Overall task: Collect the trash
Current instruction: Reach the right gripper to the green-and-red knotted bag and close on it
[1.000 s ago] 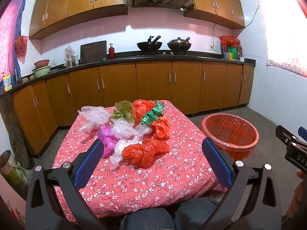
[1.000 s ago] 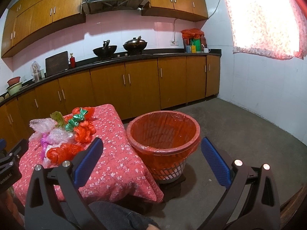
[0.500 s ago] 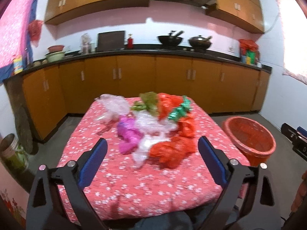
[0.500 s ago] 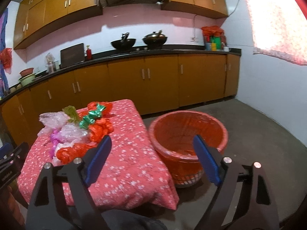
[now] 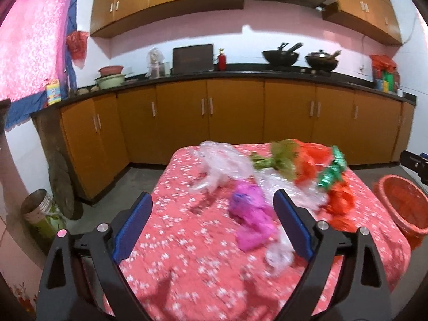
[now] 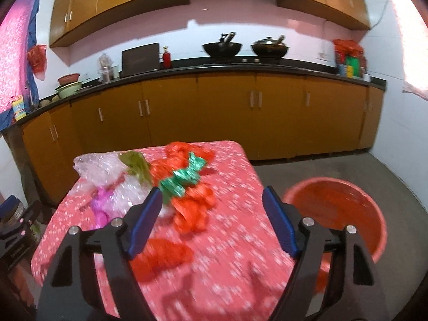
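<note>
Both tongs, left (image 5: 212,222) and right (image 6: 212,212), tilt downward over the table (image 5: 187,267), jaws closing, gripping nothing.

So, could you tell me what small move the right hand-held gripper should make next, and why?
Probably ease the right hand-held gripper forward and down onto the nearest red bag. Its jaws, just closing a little, stand open with nothing between them, the bags still lie on the table, and the red basket waits beside it.
</note>
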`<state>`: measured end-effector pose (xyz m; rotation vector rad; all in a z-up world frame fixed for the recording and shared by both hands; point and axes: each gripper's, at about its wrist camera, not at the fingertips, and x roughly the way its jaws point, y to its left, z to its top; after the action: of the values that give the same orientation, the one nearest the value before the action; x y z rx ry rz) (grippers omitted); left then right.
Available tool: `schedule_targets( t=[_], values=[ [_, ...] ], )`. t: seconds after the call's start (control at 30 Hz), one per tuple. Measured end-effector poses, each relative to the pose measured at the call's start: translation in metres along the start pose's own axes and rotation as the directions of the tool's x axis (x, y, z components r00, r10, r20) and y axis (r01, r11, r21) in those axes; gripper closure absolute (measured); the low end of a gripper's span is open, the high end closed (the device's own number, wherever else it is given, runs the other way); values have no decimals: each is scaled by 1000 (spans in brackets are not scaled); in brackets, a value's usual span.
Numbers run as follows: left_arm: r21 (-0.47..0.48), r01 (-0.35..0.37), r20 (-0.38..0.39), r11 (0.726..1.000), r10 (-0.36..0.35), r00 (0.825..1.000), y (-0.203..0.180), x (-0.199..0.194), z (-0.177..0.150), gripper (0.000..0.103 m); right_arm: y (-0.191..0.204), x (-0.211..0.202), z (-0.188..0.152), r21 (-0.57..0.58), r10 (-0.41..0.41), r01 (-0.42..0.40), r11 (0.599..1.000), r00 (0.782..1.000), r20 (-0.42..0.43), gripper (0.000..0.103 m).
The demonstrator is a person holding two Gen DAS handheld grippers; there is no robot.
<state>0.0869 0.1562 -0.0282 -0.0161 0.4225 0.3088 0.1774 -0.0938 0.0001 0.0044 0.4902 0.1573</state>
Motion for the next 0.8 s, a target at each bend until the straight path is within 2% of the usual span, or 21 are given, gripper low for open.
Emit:
schedule_targets(
  t=[0.3, 0.57, 0.67, 0.7, 0.8],
  values=[
    [-11, -53, -27, 999, 52, 998, 23, 50, 7, 12, 36, 100, 14, 11, 14, -13, 1000, 996, -85, 27],
    [-37, -89, -61, 995, 86, 994, 38, 77, 11, 12, 42, 151, 7, 34, -23, 28, 999, 987, -160, 27],
    [-46, -88, -71, 995, 84, 994, 40, 82, 11, 12, 39, 160, 1, 43, -13, 22, 999, 981, -196, 48],
    [-47, -85, -72, 995, 81, 994, 40, 84, 11, 12, 37, 160, -1, 49, -5, 15, 999, 979, -204, 66],
    [-54, -70, -77, 996, 66, 995, 39, 88, 13, 12, 33, 160, -5, 72, 40, -26, 997, 978, -203, 73]
  ],
)
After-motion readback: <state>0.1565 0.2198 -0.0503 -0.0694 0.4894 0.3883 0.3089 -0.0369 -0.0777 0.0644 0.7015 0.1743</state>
